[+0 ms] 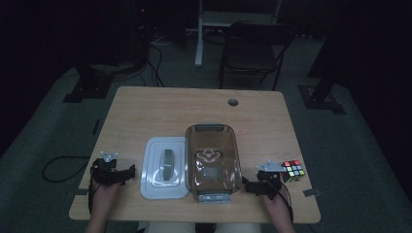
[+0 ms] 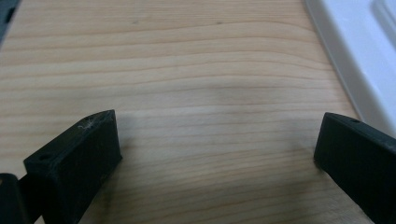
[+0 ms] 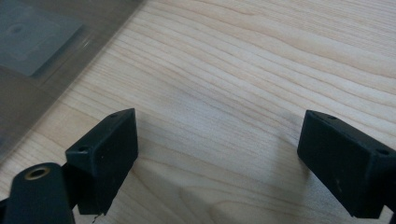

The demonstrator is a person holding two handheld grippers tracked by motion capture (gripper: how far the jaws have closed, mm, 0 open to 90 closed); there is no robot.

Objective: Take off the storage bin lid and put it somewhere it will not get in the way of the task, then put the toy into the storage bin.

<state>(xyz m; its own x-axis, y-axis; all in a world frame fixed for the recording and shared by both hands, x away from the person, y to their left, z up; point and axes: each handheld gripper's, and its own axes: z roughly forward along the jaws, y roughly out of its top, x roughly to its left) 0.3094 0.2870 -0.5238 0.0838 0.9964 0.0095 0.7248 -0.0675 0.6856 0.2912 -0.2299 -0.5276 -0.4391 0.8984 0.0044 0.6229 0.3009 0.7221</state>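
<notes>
Resting: both grippers low on the wooden table (image 1: 160, 109), near edge, nothing between either pair of jaws.
Left gripper (image 1: 130, 171): jaws spread wide apart, bare wood between them; sits just left of the white lid (image 1: 163, 187).
Right gripper (image 1: 247, 184): jaws wide apart, empty, wood grain between them; just right of the brown container (image 1: 212, 148).
Brown container: translucent, mid-table toward the near edge, grey latches at both ends; its wall shows at the left edge of the right gripper view.
White lid: flat, touching or just beside the container's left side, grey handle on top.
Puzzle cube (image 1: 293, 170): coloured, on the table just right of the right gripper, cannot tell if touching.
</notes>
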